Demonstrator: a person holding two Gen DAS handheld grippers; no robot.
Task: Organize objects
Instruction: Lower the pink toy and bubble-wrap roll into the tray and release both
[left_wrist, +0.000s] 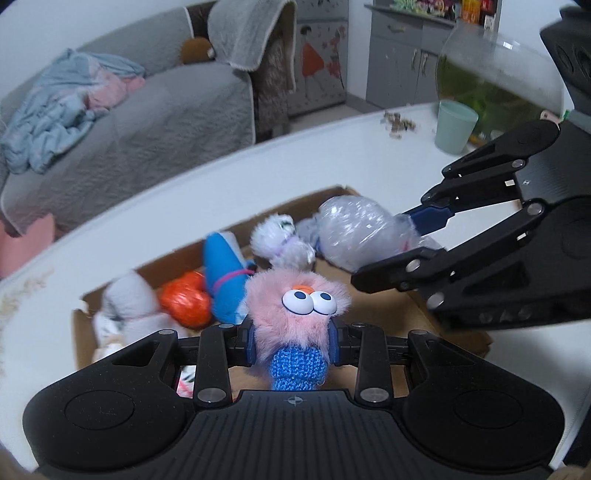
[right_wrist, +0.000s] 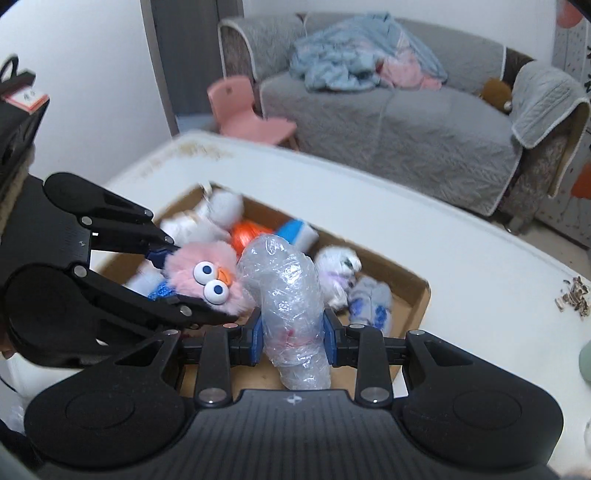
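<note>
My left gripper is shut on a pink furry toy with big eyes and a blue knitted body, held above the cardboard box. In the right wrist view the same pink toy sits in the left gripper at the left. A bubble-wrapped bundle is clamped in my right gripper, also over the cardboard box. Seen from the left wrist, that bundle hangs at the tip of the right gripper. Several toys lie in the box: an orange ball, a blue plush, white plush animals.
The box lies on a white table. A green cup, a glass fishbowl and scattered seed husks stand at the far right. A grey sofa with clothes and a pink chair are beyond the table.
</note>
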